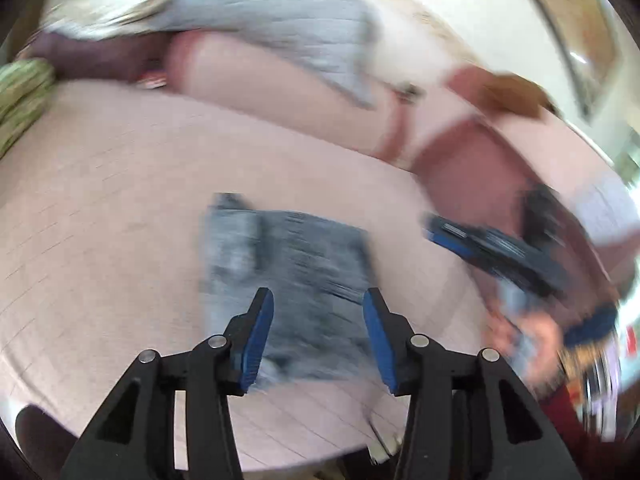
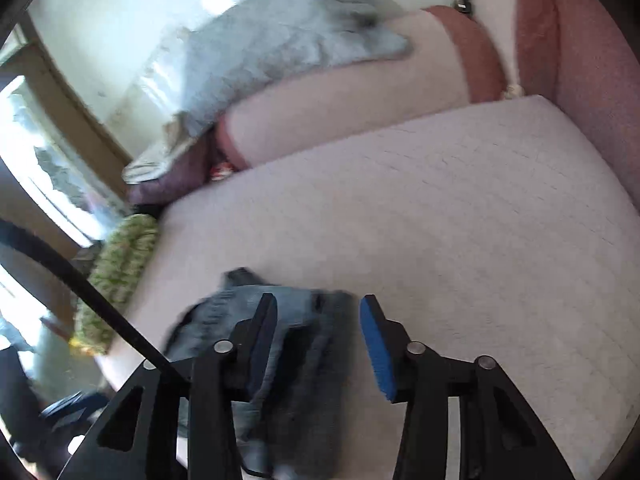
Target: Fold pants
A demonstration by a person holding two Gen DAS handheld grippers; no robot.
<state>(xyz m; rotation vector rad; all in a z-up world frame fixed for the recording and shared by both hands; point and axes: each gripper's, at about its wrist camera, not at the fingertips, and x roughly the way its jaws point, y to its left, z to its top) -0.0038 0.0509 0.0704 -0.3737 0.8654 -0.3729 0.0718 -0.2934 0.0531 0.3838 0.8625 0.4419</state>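
Note:
Blue denim pants (image 1: 288,276) lie folded into a compact rectangle on the pink bedsheet (image 1: 104,208). My left gripper (image 1: 319,296) hovers just above their near edge with its blue pads apart and nothing pinched between them. The right gripper (image 1: 500,248), held by a hand (image 1: 532,332), shows blurred at the right of the left wrist view. In the right wrist view the pants (image 2: 296,364) lie under and left of my right gripper (image 2: 319,300), which stands open, its left finger over the denim and its right finger over bare sheet (image 2: 460,240).
A grey quilted blanket (image 2: 280,36) lies over a pink bolster (image 2: 340,116) at the head of the bed. A green patterned cushion (image 2: 120,276) sits at the bed's left edge, beside a window (image 2: 44,168). A black cable (image 2: 80,280) crosses the lower left.

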